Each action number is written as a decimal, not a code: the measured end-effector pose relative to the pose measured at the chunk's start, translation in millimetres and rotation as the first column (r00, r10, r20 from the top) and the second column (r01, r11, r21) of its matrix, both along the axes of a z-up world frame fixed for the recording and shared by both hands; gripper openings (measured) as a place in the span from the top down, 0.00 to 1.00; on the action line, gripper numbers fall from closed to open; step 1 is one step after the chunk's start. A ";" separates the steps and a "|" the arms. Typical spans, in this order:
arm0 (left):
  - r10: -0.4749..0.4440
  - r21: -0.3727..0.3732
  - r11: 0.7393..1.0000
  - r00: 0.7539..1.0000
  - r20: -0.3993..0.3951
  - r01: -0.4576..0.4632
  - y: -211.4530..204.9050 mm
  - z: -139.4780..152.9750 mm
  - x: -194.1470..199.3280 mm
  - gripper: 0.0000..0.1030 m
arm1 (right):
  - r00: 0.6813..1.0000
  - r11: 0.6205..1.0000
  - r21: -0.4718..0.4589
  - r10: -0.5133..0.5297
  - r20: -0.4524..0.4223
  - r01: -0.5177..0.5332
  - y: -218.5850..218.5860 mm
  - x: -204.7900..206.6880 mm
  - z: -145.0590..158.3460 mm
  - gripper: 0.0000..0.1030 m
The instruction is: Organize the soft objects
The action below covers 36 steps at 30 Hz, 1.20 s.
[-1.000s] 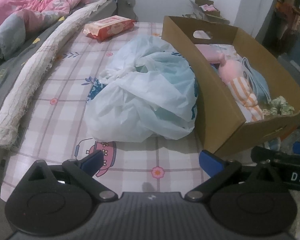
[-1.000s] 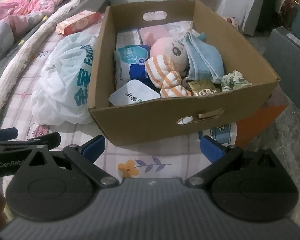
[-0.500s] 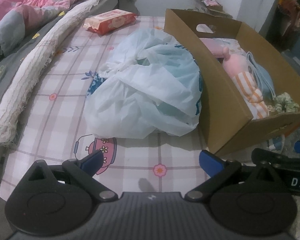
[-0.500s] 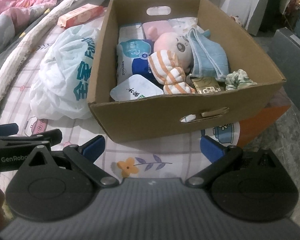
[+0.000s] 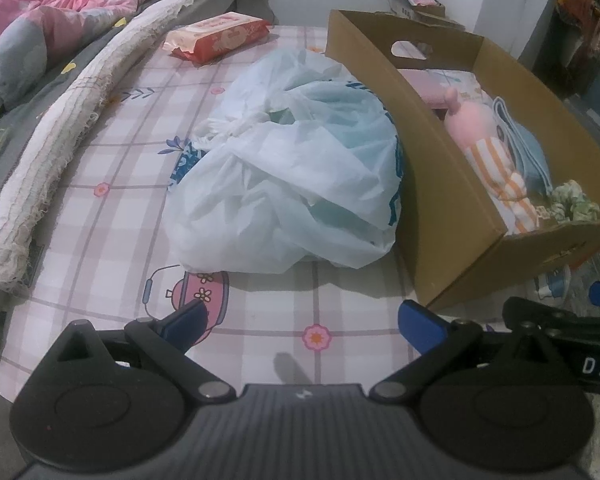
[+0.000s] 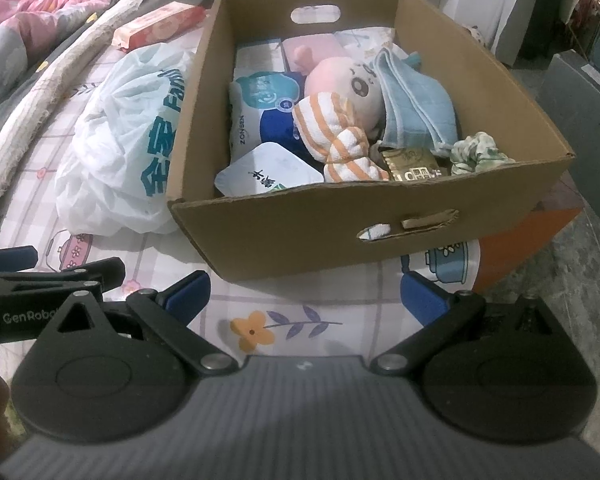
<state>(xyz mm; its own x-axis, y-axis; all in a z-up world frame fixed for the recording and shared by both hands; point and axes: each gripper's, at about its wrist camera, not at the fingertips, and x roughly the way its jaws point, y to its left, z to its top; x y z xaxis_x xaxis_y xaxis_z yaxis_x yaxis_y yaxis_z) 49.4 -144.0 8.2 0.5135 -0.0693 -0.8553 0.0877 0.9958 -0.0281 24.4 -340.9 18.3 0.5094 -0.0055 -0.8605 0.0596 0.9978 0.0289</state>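
Observation:
A cardboard box (image 6: 284,236) (image 5: 440,184) stands on the checked bedsheet (image 5: 112,208). Inside it lie a pink plush doll (image 6: 340,84) (image 5: 472,120), an orange-striped cloth (image 6: 332,136), a folded blue towel (image 6: 416,108), a green scrunchie (image 6: 480,152) and tissue packs (image 6: 260,96). A crumpled white plastic bag (image 5: 292,184) (image 6: 124,148) rests against the box's left wall. My left gripper (image 5: 300,320) hovers open before the bag, holding nothing. My right gripper (image 6: 304,294) is open and empty in front of the box's near wall.
A red wet-wipes pack (image 5: 220,36) lies at the far end of the sheet. A long frayed white roll (image 5: 60,136) and a pink quilt (image 5: 60,4) run along the left. An orange bed corner (image 6: 520,240) and grey floor (image 6: 572,280) are at the right.
Both grippers have drawn back and lifted a little, so box and bag sit slightly farther in view. Both stay open; nothing on the bed has moved.

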 end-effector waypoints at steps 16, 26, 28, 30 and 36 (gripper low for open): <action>-0.002 0.004 1.000 1.000 -0.010 0.002 -2.2 -2.7 2.5 0.01 | 1.000 1.000 0.001 0.000 -0.015 0.000 0.2 1.0 -3.0 0.01; -0.005 0.005 1.000 1.000 -0.009 0.005 -3.1 -3.5 3.3 0.01 | 1.000 1.000 0.004 -0.004 -0.017 0.004 -1.2 1.9 -3.0 0.01; -0.005 0.004 1.000 1.000 -0.010 0.005 -3.6 -3.2 3.4 0.01 | 1.000 1.000 0.004 -0.004 -0.017 0.004 -1.4 1.8 -3.0 0.01; -0.007 0.003 1.000 1.000 -0.011 0.007 -3.4 -2.6 3.2 0.01 | 1.000 1.000 0.005 -0.004 -0.017 0.004 -1.8 1.9 -2.9 0.01; -0.007 0.004 1.000 1.000 -0.010 0.007 -3.5 -2.4 3.2 0.01 | 1.000 1.000 0.006 -0.003 -0.017 0.004 -2.2 2.1 -2.8 0.01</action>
<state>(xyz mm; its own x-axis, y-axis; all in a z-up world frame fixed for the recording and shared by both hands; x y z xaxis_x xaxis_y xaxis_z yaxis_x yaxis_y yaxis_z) 52.5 -147.4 5.8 0.5041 -0.0693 -0.8608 0.0940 0.9953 -0.0250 26.6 -343.1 15.5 0.4944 -0.0022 -0.8692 0.0636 0.9974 0.0336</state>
